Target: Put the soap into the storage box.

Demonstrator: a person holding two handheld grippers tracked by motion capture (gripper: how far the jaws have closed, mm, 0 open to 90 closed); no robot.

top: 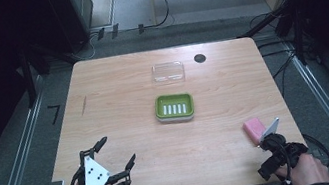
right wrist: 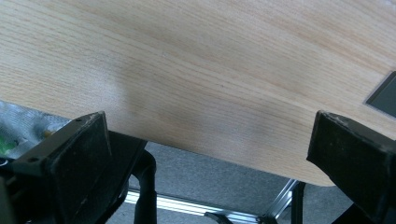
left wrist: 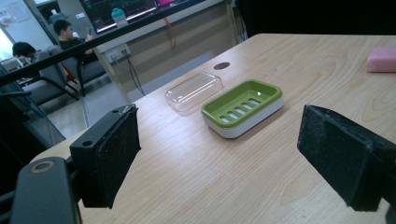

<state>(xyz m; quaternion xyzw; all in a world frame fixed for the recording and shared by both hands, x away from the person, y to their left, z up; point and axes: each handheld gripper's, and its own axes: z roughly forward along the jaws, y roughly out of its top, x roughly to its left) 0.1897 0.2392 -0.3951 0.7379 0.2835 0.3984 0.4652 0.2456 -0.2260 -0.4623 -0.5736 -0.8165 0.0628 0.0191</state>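
Note:
A green soap dish (top: 174, 106) with a slotted floor sits at the middle of the wooden table (top: 117, 95); the left gripper view shows the soap dish (left wrist: 243, 107) ahead of the jaws. Its clear plastic lid (top: 167, 72) lies just beyond it, also seen as the lid (left wrist: 194, 91). A pink soap bar (top: 254, 129) lies near the front right edge, and as the soap bar (left wrist: 381, 59) at the far right. My left gripper (top: 117, 151) hovers at the front left, open and empty. My right gripper (top: 268, 148) is at the front right corner by the soap, jaws wide apart over the table edge (right wrist: 210, 149).
A round dark cable hole (top: 200, 58) marks the table's far side. Metal rails (top: 21, 157) run along the floor on both sides. Beyond the table, the left gripper view shows seated people (left wrist: 65, 37) and a counter.

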